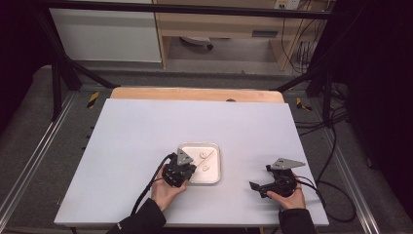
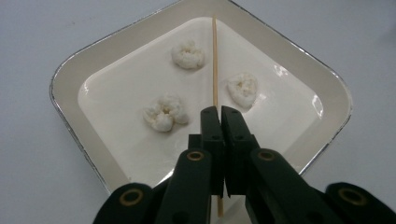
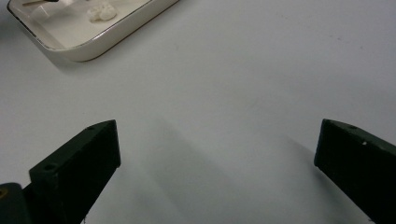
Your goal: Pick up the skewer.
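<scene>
Skewer (image 2: 215, 60): thin stick, long axis running up frame centre, pinched by left gripper (image 2: 220, 112) fingers.
Nearest puff (image 2: 165, 112): lower left of the tips, on tray (image 2: 70, 79).
Right gripper (image 3: 217, 149): fingers spread, over bare counter (image 3: 243, 70).

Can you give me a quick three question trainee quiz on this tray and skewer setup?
1. True or false: the left tongs are shut on the thin wooden skewer.
2. How many white dumpling-like pieces lie in the square tray?
A) two B) three C) five
3. Fill the gap: the right tongs hover over the bare table with their jaws ____.

Key
1. True: the jaws meet around the skewer, which runs out over the tray.
2. B: three, one to the right of the skewer and two to its left in the left gripper view.
3. Open: nothing lies between them.
</scene>
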A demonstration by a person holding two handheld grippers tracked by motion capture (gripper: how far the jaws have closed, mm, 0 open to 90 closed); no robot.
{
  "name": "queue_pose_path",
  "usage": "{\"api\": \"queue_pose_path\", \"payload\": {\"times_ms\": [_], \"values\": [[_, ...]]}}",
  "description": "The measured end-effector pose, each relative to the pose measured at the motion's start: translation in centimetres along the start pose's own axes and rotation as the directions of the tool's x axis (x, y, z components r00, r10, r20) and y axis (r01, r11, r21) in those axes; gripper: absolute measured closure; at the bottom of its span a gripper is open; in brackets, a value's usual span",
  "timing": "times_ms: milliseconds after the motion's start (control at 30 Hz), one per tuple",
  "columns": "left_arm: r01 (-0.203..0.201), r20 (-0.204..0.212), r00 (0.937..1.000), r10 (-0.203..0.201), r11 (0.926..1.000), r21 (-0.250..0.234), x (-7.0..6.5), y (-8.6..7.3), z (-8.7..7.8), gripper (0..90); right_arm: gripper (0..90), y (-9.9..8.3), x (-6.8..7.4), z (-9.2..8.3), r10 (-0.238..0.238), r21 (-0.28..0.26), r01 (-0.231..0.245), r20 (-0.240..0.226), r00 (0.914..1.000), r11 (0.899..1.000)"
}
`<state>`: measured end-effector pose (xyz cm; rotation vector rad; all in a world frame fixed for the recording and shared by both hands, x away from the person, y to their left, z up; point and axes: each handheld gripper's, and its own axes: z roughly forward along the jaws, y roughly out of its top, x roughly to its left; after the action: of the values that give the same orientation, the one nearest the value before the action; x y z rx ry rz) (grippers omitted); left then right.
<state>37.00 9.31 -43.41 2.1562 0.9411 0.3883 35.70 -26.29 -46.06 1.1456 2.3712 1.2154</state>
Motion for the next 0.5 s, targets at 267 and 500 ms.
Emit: {"api": "queue_pose_path", "payload": {"times_ms": [267, 500], "values": [[-0.013, 0.009, 0.9999, 0.013, 0.9999, -0.007, 0.3, 0.1, -0.7, 88.6, 1.0, 0.0, 0.0, 0.0, -0.003, -0.001, 0.003, 0.001, 1.0000, 1.000], [-0.008, 0.046, 0.9989, 0.009, 0.9998, -0.018, 0.5, 0.2, -1.3, 88.6, 1.2, 0.0, 0.0, 0.0, -0.003, -0.013, 0.002, -0.007, 1.0000, 1.000]]}}
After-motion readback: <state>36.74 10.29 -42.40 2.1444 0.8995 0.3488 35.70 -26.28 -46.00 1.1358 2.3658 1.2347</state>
